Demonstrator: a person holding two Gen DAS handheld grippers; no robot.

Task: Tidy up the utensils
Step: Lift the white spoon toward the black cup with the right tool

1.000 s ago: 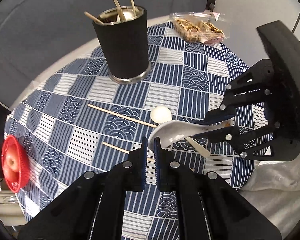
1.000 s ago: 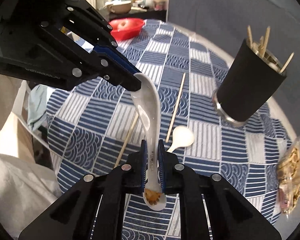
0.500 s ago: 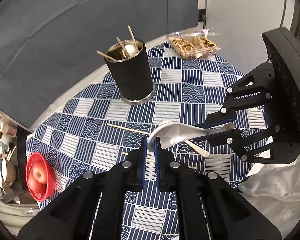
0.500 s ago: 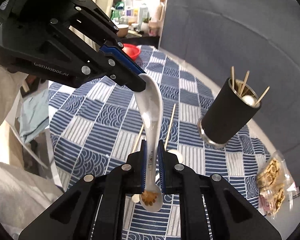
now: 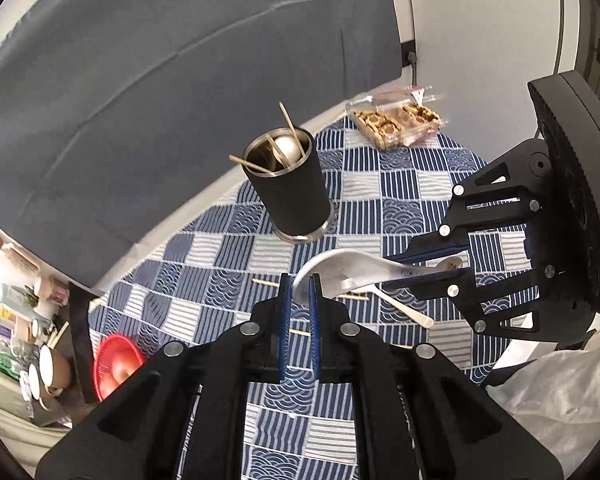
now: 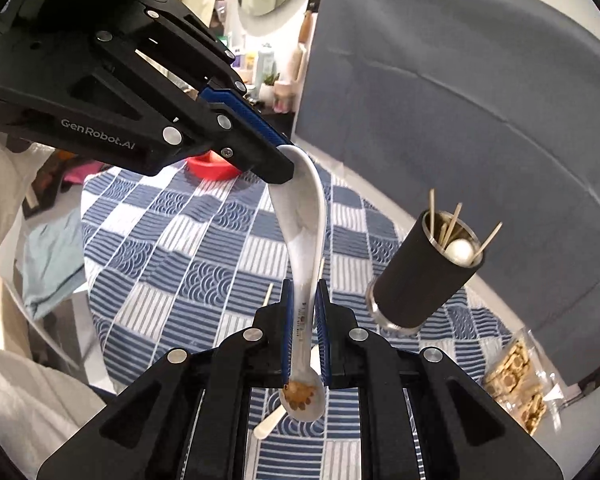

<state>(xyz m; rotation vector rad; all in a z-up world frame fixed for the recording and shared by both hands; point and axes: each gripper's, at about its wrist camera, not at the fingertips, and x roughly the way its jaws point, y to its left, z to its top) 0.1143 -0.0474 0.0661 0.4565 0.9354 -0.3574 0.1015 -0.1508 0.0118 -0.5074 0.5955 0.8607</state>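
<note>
White ceramic soup spoon hangs above the checked desk, left tool clamped on its bowl, right tool clamped on its handle.

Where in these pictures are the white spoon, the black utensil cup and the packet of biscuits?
white spoon [image 6: 304, 220], right wrist view, on its curved bowl.
black utensil cup [image 5: 292, 196], left wrist view, on its side wall.
packet of biscuits [image 5: 396, 122], left wrist view, on its clear top.
</note>
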